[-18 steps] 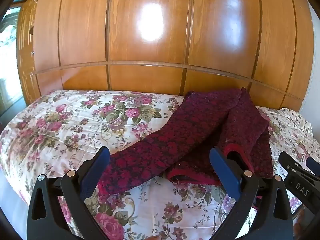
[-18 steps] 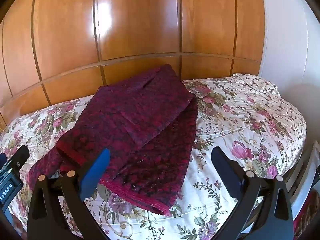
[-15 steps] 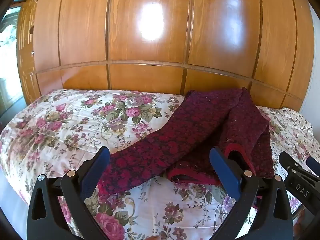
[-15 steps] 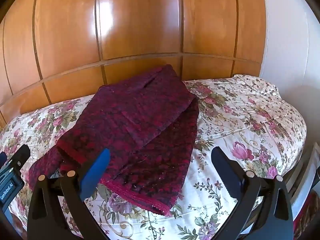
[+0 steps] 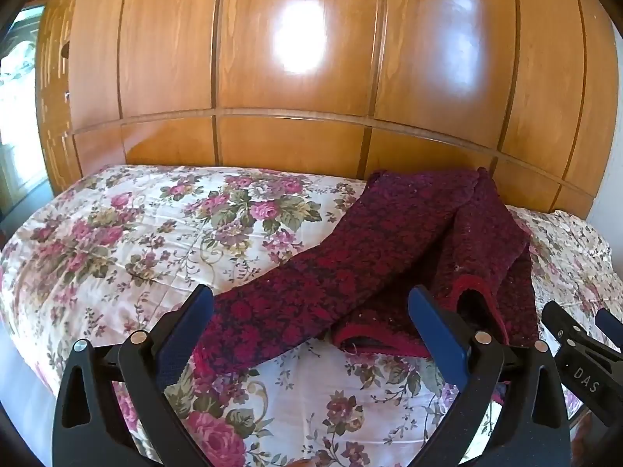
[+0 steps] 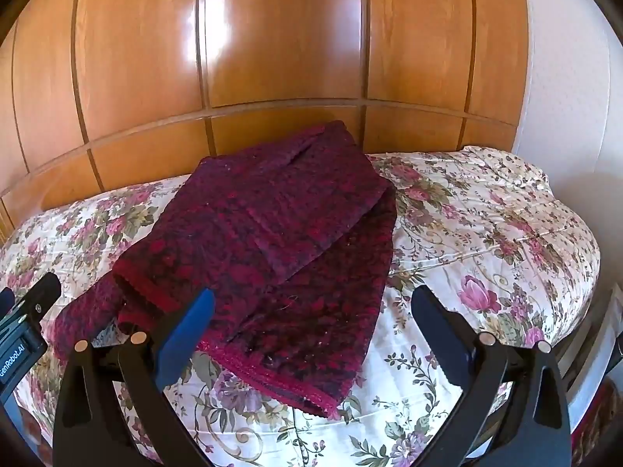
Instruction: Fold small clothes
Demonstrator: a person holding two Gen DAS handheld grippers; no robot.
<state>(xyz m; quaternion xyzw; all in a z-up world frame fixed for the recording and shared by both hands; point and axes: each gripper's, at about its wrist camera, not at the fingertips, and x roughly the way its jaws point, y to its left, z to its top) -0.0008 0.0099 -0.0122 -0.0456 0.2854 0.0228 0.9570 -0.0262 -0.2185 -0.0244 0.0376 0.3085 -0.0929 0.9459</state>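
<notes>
Dark red garment lay partly folded on floral bedspread. Left gripper and right gripper hovered above it, jaws apart, empty.

A home bedroom — floral bedspread; panelled wooden wardrobe

Bright daylight, seemingly from a window at left, glares off the wooden panels; fisheye edges bend, focus sharp.
</notes>
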